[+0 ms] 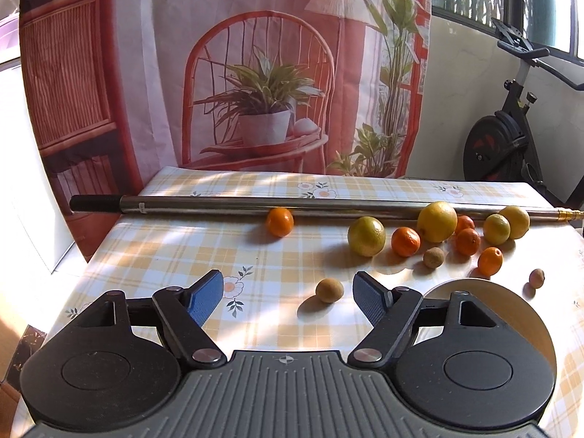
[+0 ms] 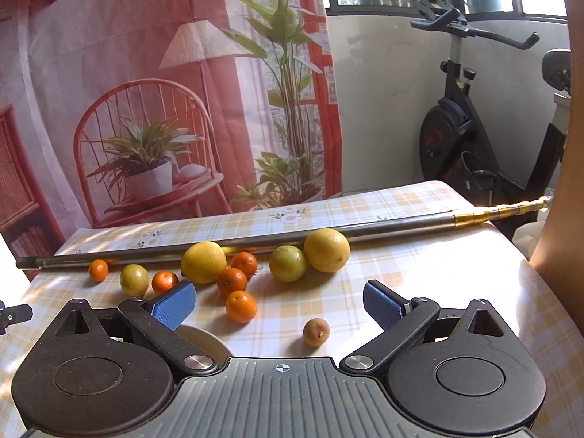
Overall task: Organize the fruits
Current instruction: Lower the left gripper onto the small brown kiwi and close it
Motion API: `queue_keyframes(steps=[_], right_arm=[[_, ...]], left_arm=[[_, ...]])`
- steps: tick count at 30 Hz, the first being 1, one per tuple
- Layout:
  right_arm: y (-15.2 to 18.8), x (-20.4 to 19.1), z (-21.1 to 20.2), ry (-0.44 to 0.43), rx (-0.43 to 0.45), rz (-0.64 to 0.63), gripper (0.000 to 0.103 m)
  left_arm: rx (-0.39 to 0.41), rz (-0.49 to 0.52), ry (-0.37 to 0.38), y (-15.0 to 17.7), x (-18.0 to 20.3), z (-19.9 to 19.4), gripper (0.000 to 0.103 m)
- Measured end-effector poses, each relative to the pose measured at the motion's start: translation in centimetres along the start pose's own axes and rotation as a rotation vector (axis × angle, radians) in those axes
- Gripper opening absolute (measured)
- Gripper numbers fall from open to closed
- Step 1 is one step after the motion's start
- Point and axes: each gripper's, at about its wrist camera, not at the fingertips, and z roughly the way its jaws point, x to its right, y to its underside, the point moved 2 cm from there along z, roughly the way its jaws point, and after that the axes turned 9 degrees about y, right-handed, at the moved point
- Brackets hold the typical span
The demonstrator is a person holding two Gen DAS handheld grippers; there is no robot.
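Several fruits lie loose on the checked tablecloth [image 1: 175, 255]. Yellow lemons [image 1: 437, 221] and a greenish one [image 1: 366, 236] sit among small oranges [image 1: 405, 241], with one orange [image 1: 279, 222] apart by the pole. My left gripper [image 1: 288, 292] is open, and a small brown fruit [image 1: 329, 290] rests on the cloth between its fingers, nearer the right one. My right gripper [image 2: 279, 304] is open too. An orange [image 2: 241, 306] and a small brown fruit [image 2: 316, 332] lie on the cloth between its fingers. A pale round plate [image 1: 511, 303] is half hidden by the left gripper.
A long metal pole [image 1: 255, 206] lies across the table behind the fruit. A printed backdrop [image 1: 255, 73] hangs at the far edge. An exercise bike [image 2: 456, 138] stands to the right of the table. A person's arm [image 2: 562, 219] fills the right edge.
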Motion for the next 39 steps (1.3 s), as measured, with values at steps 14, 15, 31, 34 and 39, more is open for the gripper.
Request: queue_keyframes(steps=[14, 15, 31, 34, 39], right_arm=[[-1.7, 0.8, 4.1, 0.042, -0.026, 0.028, 0.093], [-1.7, 0.9, 4.5, 0.030, -0.037, 0.046, 0.093], [0.2, 2.9, 6.8, 0.051, -0.126, 0.126, 0.092], [0.5, 3.2, 7.2, 0.050, -0.141, 0.142, 0.092], [0.6, 3.6, 7.6, 0.055, -0.118, 0.120, 0.091]], left_arm=[[-0.063, 0.034, 0.127, -2.2, -0.2, 6.6, 0.073], [-0.083, 0.037, 0.136, -1.6, 0.0, 7.1, 0.073], [-0.224, 0.038, 0.145, 1.1, 0.8, 12.3, 0.030], [-0.225, 0.036, 0.131, 1.0, 0.7, 12.0, 0.030], [-0.186, 0.027, 0.128, 0.6, 0.8, 10.4, 0.030]])
